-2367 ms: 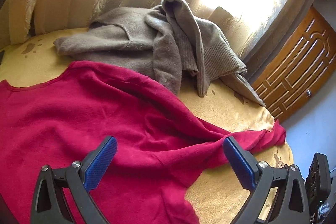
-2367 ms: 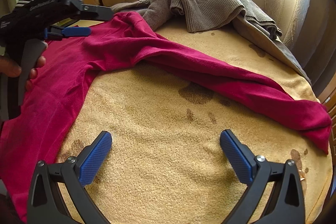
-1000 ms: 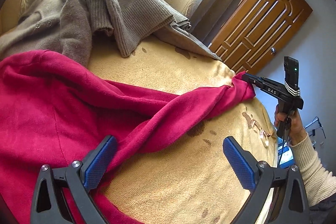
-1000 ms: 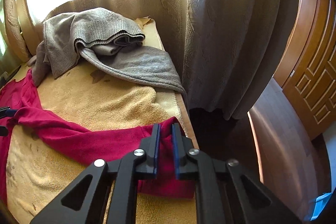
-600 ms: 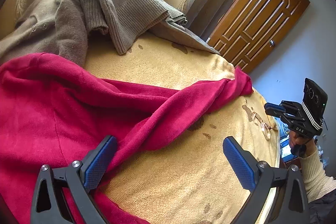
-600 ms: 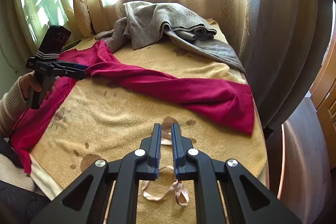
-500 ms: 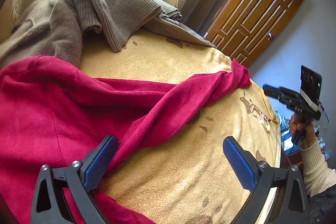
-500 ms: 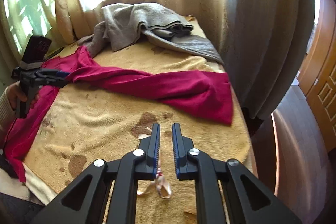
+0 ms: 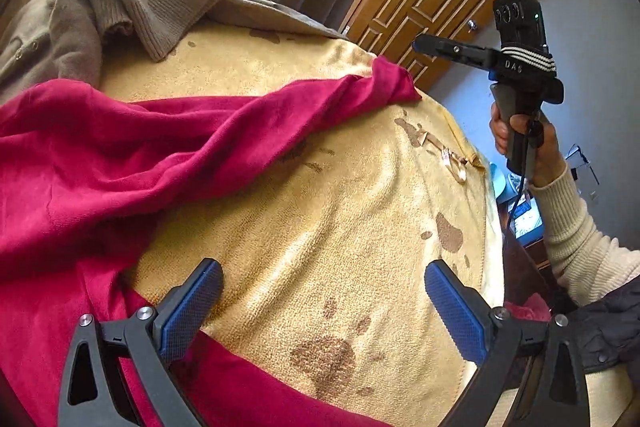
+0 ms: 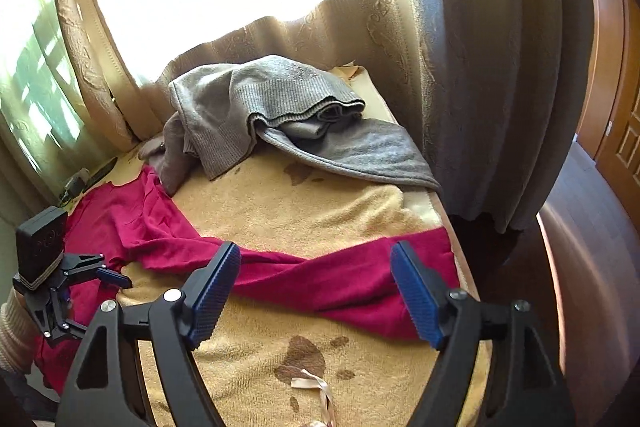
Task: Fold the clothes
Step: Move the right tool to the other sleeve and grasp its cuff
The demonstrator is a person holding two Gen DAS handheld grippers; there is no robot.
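yellow towel-covered bed (brown-blotched); red garment, grey sweaters, ribbon on it

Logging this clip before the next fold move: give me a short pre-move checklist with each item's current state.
1. Right gripper empty: ok, its fingers have just been opening, nothing between them.
2. Left gripper open and empty: ok.
3. Red sweater's sleeve stretched out across the yellow blanket: ok.
4. Sleeve flat: not ok, twisted and wrinkled.
5. Grey sweater clear of the red one: not ok, it overlaps the far edge.
6. Ribbon clear of the sleeve: ok.
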